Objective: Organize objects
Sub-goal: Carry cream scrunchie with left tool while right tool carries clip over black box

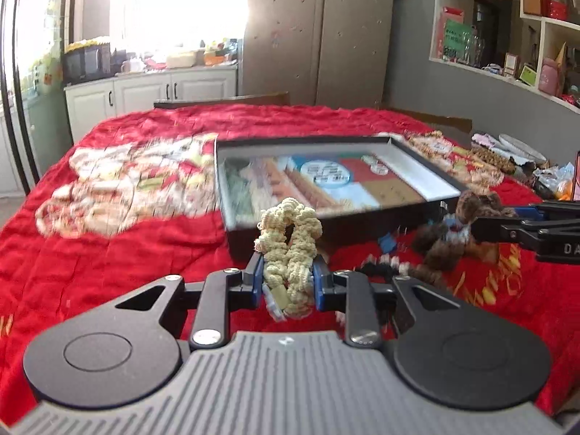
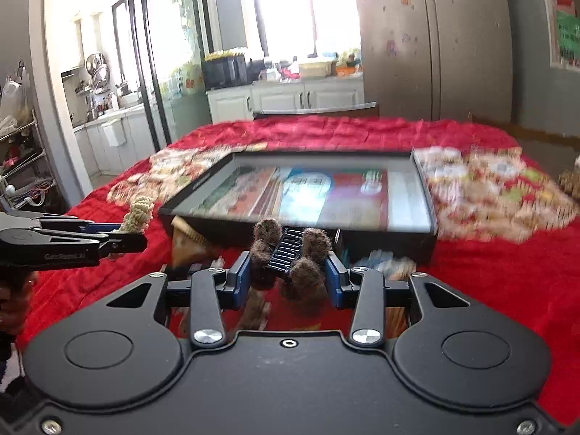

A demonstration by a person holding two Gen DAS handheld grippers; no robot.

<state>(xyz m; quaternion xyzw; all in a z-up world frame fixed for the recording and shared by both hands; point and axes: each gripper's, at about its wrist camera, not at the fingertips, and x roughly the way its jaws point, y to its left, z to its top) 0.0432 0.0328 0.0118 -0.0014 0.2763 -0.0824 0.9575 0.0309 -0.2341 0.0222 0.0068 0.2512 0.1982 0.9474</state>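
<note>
The left gripper (image 1: pixel 288 275) is clamped on a cream crocheted scrunchie (image 1: pixel 290 239), the right gripper (image 2: pixel 288 277) on a fuzzy brown hair clip (image 2: pixel 290 257). Both hang above the bench's (image 1: pixel 108 246) near edge, before the black tray (image 1: pixel 440 214).

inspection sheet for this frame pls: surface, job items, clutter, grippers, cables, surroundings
Surface: red quilt with printed pattern, wrinkled.
Job's things: cream scrunchie; brown fuzzy hair clip; open black box ahead with colourful blurred contents.
Clutter: more small items on the quilt below the grippers, blurred; pile of bits at table's far right.
Grippers: left gripper shut on scrunchie; right gripper shut on clip.
Cables: nothing seen.
Surroundings: fridge, white cabinets, wall shelves.
</note>
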